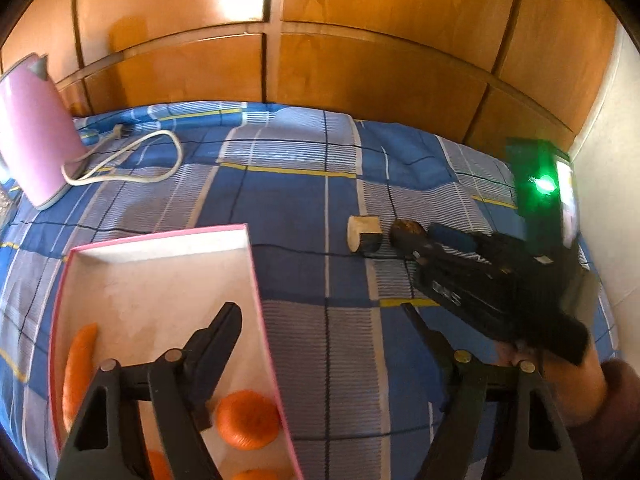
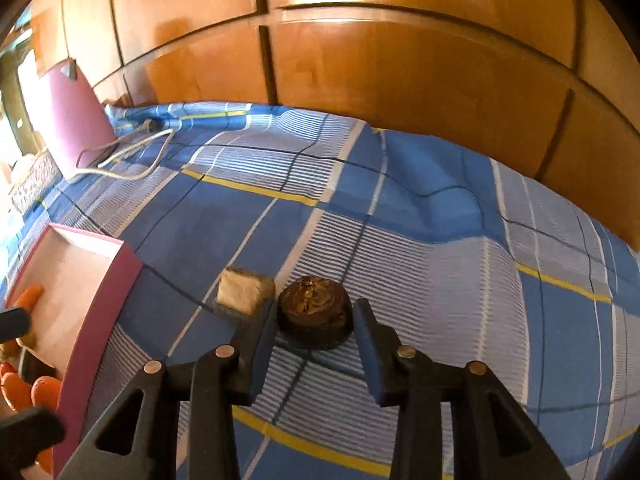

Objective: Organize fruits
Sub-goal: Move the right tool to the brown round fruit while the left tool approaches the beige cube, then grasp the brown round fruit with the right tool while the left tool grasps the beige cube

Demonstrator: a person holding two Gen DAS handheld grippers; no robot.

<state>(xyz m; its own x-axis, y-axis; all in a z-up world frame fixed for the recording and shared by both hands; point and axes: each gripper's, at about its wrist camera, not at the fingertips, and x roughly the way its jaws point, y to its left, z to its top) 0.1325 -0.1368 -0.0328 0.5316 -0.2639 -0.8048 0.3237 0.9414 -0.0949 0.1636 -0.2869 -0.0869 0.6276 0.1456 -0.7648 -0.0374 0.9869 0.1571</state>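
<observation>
A blue plaid cloth (image 2: 440,272) is spread over the surface, backed by wooden panelling (image 1: 360,60). In the right wrist view, the right gripper (image 2: 314,320) is pointed downward with its jaws partly open on either side of a dark round fruit piece (image 2: 315,312) that rests on the cloth; whether the pads touch it cannot be told, and no lift is seen. Just beside that piece, at about ten o'clock from it, a pale cut chunk with a dark rind (image 2: 245,295) is lying on the cloth.

In the left wrist view, the left gripper (image 1: 320,320) is held wide open with nothing between its jaws; one finger (image 1: 218,340) is seen over a pink-rimmed white box (image 1: 256,280), the other over the cloth. Inside the box, a carrot (image 1: 80,364) is lying at nine o'clock of that finger and a round orange fruit (image 1: 248,420) at six o'clock, with more orange pieces cut off at the bottom edge. At two o'clock in this view, the right gripper is seen held by a hand (image 1: 572,380) in a dark sleeve. A pink kettle (image 1: 36,136) with a white cord (image 1: 160,172) is standing at ten o'clock, and a green light (image 1: 546,186) is glowing at three o'clock.
</observation>
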